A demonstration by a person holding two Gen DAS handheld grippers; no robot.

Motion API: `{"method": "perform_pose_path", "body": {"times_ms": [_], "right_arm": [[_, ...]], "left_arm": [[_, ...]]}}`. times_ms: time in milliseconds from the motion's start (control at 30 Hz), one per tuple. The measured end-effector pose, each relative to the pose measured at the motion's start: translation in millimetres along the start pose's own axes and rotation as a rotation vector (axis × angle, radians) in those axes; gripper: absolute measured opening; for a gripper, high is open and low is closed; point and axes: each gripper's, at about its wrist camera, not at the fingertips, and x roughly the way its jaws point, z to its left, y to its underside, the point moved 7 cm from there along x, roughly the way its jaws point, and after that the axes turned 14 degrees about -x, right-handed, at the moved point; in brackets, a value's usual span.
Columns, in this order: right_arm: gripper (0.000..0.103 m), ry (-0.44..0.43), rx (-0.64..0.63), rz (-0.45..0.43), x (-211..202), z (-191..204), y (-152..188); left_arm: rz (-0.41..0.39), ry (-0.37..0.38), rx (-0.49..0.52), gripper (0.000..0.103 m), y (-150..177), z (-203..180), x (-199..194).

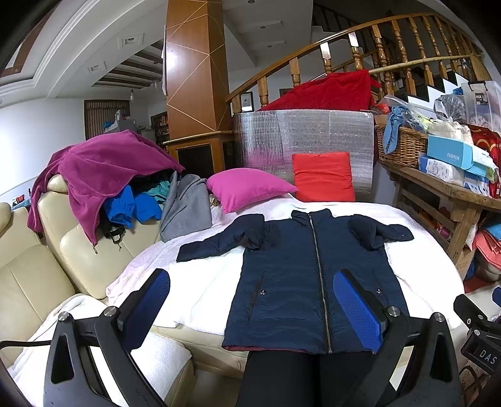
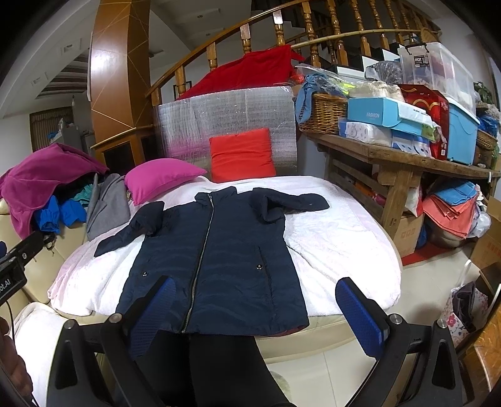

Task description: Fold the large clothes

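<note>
— Black trouser legs [image 1: 300,378] fill the bottom of the view, right up against the edge of the couch. See them?

— Yes, and on either side the tongs. How are they set?

— Left gripper [image 1: 250,300] is spread wide, blue pads apart, nothing between them. It hangs above the near edge, one finger over the white blanket [image 1: 194,281], the other over the coat's hem. Right gripper [image 2: 253,308] is likewise released and empty, one pad over the coat's lower corner, the other out past the blanket's edge.

— And the coat?

— Dark navy coat [image 1: 294,272] lies flat on the blanket, front up, zipped, collar away from us and hem just at the person's legs. Both sleeves stick out sideways, each crumpled near the shoulder.

— What's around it, starting from the left?

— Cream leather sofa [image 1: 37,275] with a magenta fleece [image 1: 103,169] thrown over its back, blue clothes [image 1: 131,209] and a grey garment [image 1: 184,206] heaped beside that. Then a pink pillow [image 1: 247,188] and a red pillow [image 1: 322,177] beyond the collar, the red one propped against a silver foil board [image 1: 307,134]. Further right stands a wooden table [image 2: 404,156] piled with boxes and a wicker basket [image 2: 322,112], under a curved stair railing [image 2: 250,28].
</note>
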Motion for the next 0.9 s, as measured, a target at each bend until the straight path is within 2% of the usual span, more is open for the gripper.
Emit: {"method": "perform_pose_path", "body": {"times_ms": [900], "right_arm": [[0.103,-0.014,0.006,0.021,5.2,1.0,4.9]], "left_arm": [[0.017,-0.001,0.011,0.103,6.0,-4.4,4.1]]}}
